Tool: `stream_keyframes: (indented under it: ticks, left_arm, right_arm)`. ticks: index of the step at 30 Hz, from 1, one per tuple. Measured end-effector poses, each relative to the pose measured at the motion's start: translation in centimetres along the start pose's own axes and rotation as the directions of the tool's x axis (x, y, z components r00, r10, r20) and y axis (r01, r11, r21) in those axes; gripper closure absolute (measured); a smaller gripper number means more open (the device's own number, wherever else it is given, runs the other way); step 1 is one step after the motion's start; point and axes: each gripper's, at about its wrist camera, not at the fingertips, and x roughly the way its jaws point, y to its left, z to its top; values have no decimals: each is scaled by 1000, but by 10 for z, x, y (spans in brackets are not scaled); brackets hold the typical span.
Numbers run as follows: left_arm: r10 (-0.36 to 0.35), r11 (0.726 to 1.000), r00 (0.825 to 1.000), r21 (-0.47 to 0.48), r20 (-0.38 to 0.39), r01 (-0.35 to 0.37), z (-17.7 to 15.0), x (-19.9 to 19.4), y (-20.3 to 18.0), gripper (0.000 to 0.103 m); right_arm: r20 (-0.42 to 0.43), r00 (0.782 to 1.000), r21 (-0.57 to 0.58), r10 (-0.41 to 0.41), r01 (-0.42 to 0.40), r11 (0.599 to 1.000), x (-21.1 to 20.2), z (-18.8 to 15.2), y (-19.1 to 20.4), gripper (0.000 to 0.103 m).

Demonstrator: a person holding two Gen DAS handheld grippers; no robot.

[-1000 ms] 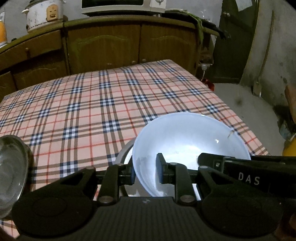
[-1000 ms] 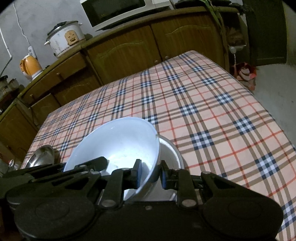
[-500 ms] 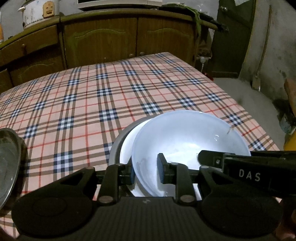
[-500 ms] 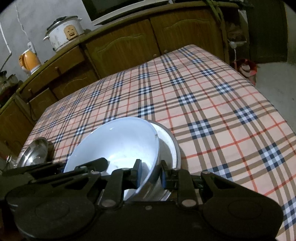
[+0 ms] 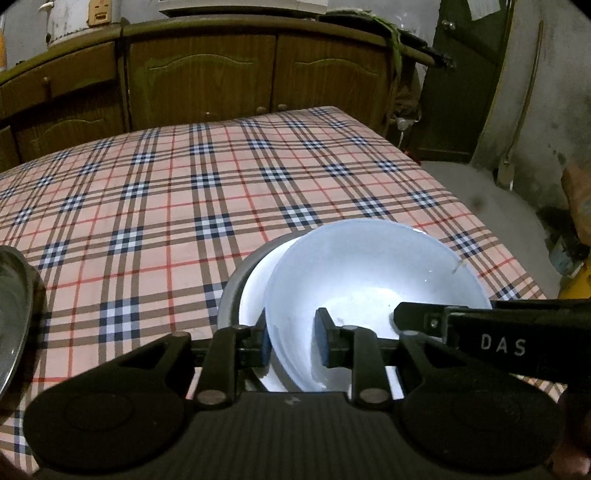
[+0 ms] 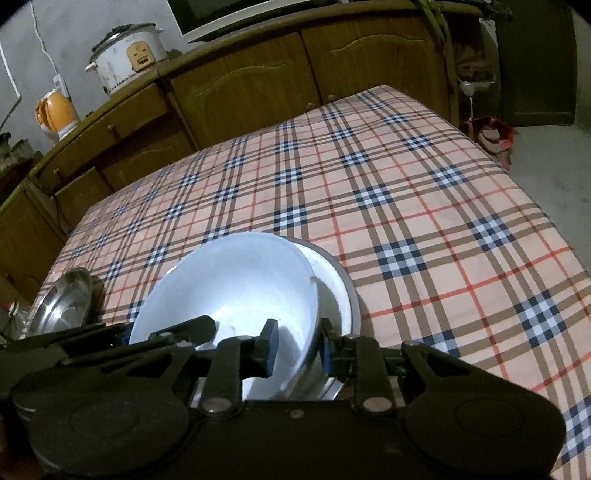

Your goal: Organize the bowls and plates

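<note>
The pale blue round bowl (image 5: 373,291), tilted over the white dish in the grey metal basin (image 6: 340,291) on the plaid tablecloth (image 5: 166,192), is pinched at opposite rims by the narrowly closed left gripper (image 5: 293,341) and right gripper (image 6: 297,345), so a slip or a hard knock can be caused if one side is released first.

A home kitchen: beyond the jaws, a plaid-clothed table (image 6: 406,206) meets wooden cabinets (image 5: 207,81) carrying a rice cooker (image 6: 127,55), orange kettle (image 6: 57,114) and microwave (image 5: 243,5).
</note>
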Motion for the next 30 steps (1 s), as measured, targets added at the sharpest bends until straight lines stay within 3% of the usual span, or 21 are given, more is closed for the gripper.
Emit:
stream_keyframes:
  ticks: [7, 11, 15, 21, 25, 30]
  left_arm:
    - [-21, 999, 1000, -24, -3, 21, 1, 0, 6, 77]
    - [-16, 1000, 1000, -16, -3, 16, 1, -1, 4, 77]
    - [-16, 1000, 1000, -20, 0, 16, 2, -4, 5, 76]
    - [12, 1000, 998, 7, 59, -12, 7, -20, 2, 51]
    - [28, 999, 996, -21, 85, -26, 10, -31, 12, 51]
    - [56, 997, 994, -51, 89, -51, 9, -36, 23, 50]
  right_arm:
    - [-38, 999, -3, 27, -27, 1000, -5, 12, -4, 63]
    - [16, 1000, -2, 10, -10, 1000, -17, 17, -7, 47]
    - [28, 999, 12, 15, -15, 1000, -21, 18, -13, 47]
    - [55, 998, 5, 16, -16, 1000, -26, 13, -10, 45]
    - [100, 995, -2, -14, 15, 1000, -38, 11, -13, 45]
    - [93, 995, 62, -29, 23, 998, -42, 7, -32, 45]
